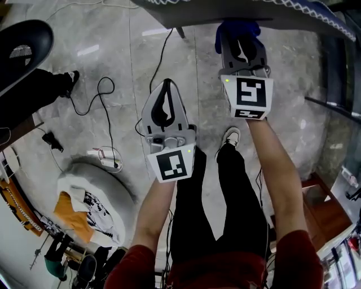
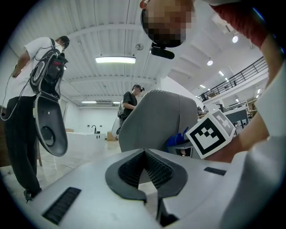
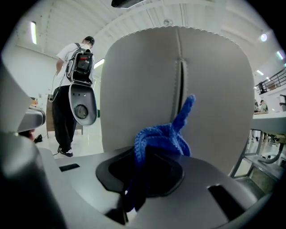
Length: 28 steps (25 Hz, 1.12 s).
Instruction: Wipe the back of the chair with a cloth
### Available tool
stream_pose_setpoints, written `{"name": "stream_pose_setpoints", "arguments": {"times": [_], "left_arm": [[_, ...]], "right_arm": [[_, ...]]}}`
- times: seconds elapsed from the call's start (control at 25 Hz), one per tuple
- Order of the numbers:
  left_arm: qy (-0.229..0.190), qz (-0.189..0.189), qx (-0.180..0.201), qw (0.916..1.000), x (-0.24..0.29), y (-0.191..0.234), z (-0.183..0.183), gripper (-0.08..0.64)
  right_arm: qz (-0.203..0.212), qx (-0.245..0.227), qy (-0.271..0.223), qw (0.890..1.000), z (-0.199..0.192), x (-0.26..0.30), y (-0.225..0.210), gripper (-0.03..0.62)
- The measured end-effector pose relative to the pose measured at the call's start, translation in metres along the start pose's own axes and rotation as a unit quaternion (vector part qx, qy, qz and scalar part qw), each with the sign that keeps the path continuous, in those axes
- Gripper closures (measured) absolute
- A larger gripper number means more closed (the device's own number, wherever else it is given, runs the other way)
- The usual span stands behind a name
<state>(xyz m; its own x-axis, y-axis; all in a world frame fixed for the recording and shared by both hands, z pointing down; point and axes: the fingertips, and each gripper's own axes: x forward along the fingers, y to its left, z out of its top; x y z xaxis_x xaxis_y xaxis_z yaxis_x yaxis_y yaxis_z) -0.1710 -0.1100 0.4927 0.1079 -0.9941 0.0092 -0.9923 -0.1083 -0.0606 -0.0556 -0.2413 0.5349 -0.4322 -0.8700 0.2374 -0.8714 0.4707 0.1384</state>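
Note:
The grey chair back [image 3: 178, 85] fills the right gripper view, upright and close ahead; its top edge [image 1: 254, 11] runs along the top of the head view. My right gripper [image 3: 154, 154] is shut on a blue knitted cloth [image 3: 163, 136], which bunches out of the jaws against or just short of the chair back. In the head view the blue cloth [image 1: 237, 28] shows at the tip of the right gripper [image 1: 241, 36]. My left gripper [image 1: 167, 84] hangs lower and to the left, away from the chair, shut with nothing in it. In the left gripper view the left gripper [image 2: 144, 154] faces the chair [image 2: 156, 116].
A person in a white shirt [image 3: 76, 67] stands beyond the chair's left side holding another gripper. Cables [image 1: 101, 96] and a power strip [image 1: 104, 158] lie on the marble floor. A white cushion [image 1: 96, 197] sits lower left. A table frame [image 3: 263, 134] stands to the right.

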Motion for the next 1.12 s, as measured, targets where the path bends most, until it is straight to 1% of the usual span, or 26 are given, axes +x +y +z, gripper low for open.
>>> {"name": "stream_pose_setpoints", "arguments": {"times": [0.16, 0.36, 0.48, 0.64, 0.76, 0.88, 1.0, 1.12], "left_arm": [[-0.002, 0.006, -0.001, 1.0, -0.011, 0.02, 0.001, 0.547], [-0.003, 0.021, -0.002, 0.9998, -0.023, 0.049, 0.003, 0.546], [-0.002, 0.027, 0.0, 0.9996, -0.029, 0.064, 0.003, 0.547], [0.004, 0.036, 0.001, 0.9993, -0.035, 0.08, 0.0, 0.547], [0.009, 0.039, 0.001, 0.9992, -0.038, 0.081, 0.0, 0.547], [0.013, 0.031, 0.003, 0.9994, -0.039, 0.071, 0.006, 0.548], [0.015, 0.016, 0.015, 0.9997, -0.032, 0.058, 0.015, 0.547], [0.006, 0.008, 0.016, 0.9998, -0.017, 0.042, 0.032, 0.548]], "right_arm": [[0.03, -0.012, -0.008, 0.999, 0.018, 0.012, 0.041, 0.535], [0.067, -0.017, -0.012, 0.998, 0.035, 0.023, 0.093, 0.535], [0.072, -0.015, -0.011, 0.997, 0.039, 0.028, 0.111, 0.535], [0.064, 0.002, -0.007, 0.998, 0.038, 0.031, 0.113, 0.535], [0.065, 0.002, -0.004, 0.998, 0.037, 0.026, 0.111, 0.535], [0.069, 0.003, -0.005, 0.998, 0.041, 0.014, 0.107, 0.535], [0.07, 0.011, -0.006, 0.997, 0.043, -0.002, 0.102, 0.535], [0.064, 0.014, -0.011, 0.998, 0.046, -0.023, 0.081, 0.535]]}}
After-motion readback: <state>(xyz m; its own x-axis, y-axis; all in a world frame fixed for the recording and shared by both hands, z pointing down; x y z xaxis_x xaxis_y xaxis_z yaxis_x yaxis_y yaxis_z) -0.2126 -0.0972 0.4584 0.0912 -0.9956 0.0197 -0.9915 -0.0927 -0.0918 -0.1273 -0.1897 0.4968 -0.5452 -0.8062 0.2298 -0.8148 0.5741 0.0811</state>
